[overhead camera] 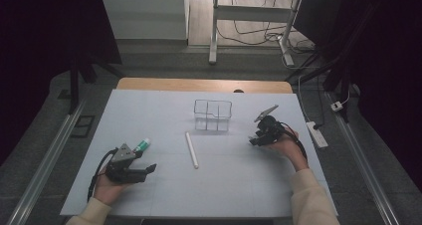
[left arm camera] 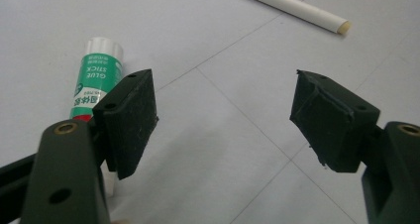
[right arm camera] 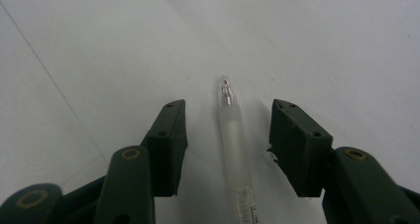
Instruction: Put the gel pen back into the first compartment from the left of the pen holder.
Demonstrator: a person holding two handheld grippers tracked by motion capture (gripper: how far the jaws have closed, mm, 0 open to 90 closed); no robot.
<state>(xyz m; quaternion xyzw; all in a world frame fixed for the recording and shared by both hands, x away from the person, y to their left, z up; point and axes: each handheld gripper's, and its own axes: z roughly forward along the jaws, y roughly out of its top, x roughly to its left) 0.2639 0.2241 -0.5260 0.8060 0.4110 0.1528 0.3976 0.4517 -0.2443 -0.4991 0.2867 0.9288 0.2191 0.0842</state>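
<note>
Right gripper (right arm camera: 225, 135): jaws spread, frosted pen (right arm camera: 235, 149) lying between, untouched. Left gripper (left arm camera: 223, 115): jaws spread wide, glue stick (left arm camera: 96, 78) beside one jaw.

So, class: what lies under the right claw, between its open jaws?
A frosted clear pen lies on the white table between the jaws of the right claw, tip pointing away and untouched. Its rear end runs out of the picture's bottom edge, so that part cannot be seen.
</note>
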